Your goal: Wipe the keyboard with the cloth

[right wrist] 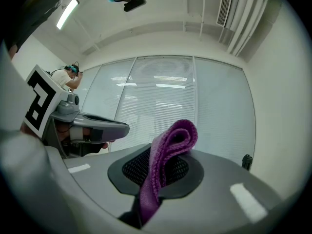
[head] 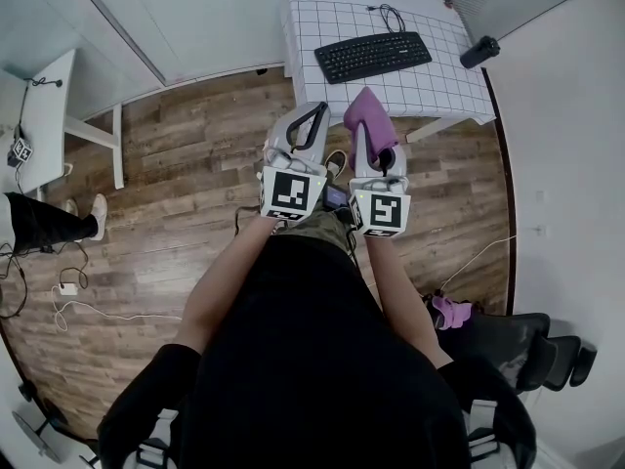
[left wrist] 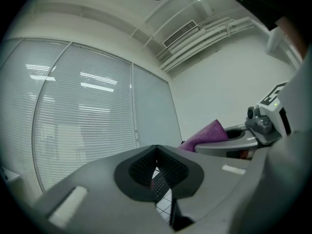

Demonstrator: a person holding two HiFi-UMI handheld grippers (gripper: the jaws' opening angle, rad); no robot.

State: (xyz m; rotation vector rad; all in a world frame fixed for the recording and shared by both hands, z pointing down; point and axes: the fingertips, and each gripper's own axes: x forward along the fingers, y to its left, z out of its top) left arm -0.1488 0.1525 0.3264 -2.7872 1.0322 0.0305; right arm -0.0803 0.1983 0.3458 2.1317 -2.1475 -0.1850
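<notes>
The wiping is not yet begun, as far as it can be judged. The cloth [right wrist: 173, 140], a purple one, is grasped by the right gripper [right wrist: 155, 172]: it is pinched between the two jaws, and a folded loop of it stands up above them. The left gripper [left wrist: 156, 169] is clenched with nothing in it; its ribbed pads meet and only a narrow slit is seen between them. Both grippers are held side by side in front of the person's body, above the wooden floor.

The keyboard [head: 372, 57] is black and lies on the table [head: 312, 27], which is covered with a white checked sheet. It is well apart from both grippers and is touched by nothing. So one part is done, the cloth is in hand. What is left is the whole approach to the table, the laying of the cloth on the keys and the wiping itself.

As for containers, only one dark cylinder [head: 479, 52] is seen, near the right corner of the table, beside the keyboard but apart from it. It seems to be a bottle or cup. What is inside cannot be told.
</notes>
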